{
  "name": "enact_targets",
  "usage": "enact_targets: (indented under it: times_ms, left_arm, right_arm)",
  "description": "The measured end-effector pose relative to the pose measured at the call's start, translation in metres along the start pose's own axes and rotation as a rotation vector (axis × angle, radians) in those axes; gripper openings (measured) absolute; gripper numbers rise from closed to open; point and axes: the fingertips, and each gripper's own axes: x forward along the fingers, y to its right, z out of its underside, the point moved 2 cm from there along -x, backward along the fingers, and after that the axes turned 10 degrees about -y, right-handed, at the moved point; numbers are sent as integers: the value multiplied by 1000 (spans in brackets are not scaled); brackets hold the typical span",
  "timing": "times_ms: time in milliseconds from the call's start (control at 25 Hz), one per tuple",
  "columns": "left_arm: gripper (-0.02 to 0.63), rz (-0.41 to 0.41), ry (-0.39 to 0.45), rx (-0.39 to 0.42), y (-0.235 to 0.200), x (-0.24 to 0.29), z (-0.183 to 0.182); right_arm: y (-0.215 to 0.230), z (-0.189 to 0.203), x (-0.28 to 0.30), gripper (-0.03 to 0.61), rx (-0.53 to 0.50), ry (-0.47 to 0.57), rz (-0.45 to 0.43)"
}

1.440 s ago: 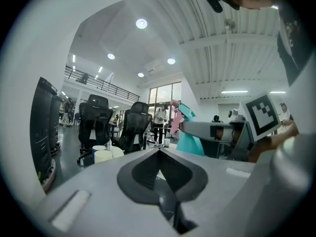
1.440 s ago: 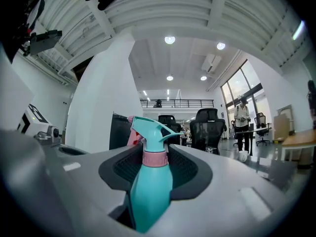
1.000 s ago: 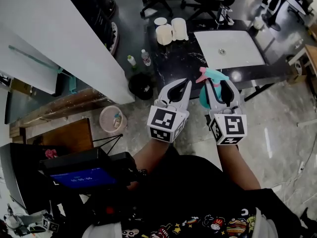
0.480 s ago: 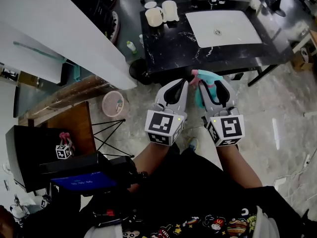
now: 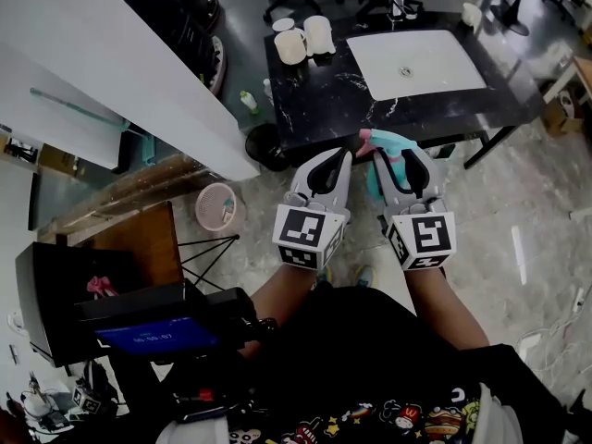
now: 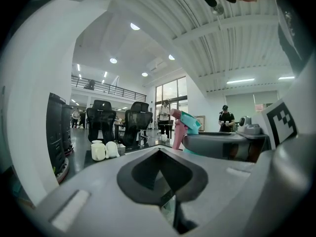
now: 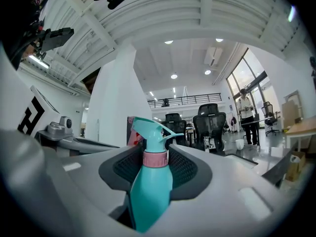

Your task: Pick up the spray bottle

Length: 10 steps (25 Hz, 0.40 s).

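Observation:
In the head view my right gripper (image 5: 396, 155) is shut on the teal spray bottle (image 5: 376, 176), which has a pink collar and trigger. It holds the bottle in the air over the floor, just in front of the black marble table (image 5: 324, 109). In the right gripper view the bottle (image 7: 149, 181) stands upright between the jaws, nozzle pointing right. My left gripper (image 5: 340, 158) hangs beside it on the left, shut with nothing in it. From the left gripper view (image 6: 160, 154) the bottle's head (image 6: 185, 127) shows to the right.
On the table lie a white board (image 5: 416, 63) and two white jugs (image 5: 301, 40). Office chairs stand behind it. A white partition (image 5: 111, 72) rises on the left. On the floor are a black bin (image 5: 264, 146), small bottles (image 5: 248, 103) and a pink bucket (image 5: 215, 208).
Both grippers have shifted a little together, and the bottle has stayed in the right one. The table now sits higher and further left in the head view.

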Motion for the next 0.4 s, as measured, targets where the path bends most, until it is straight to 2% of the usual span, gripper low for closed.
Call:
enact_targets:
  times_ms: [400]
  left_arm:
    - [2,30,-1,-8,-6,1,4]
  right_arm:
    - [-2,-1,4,183,-1,5,24]
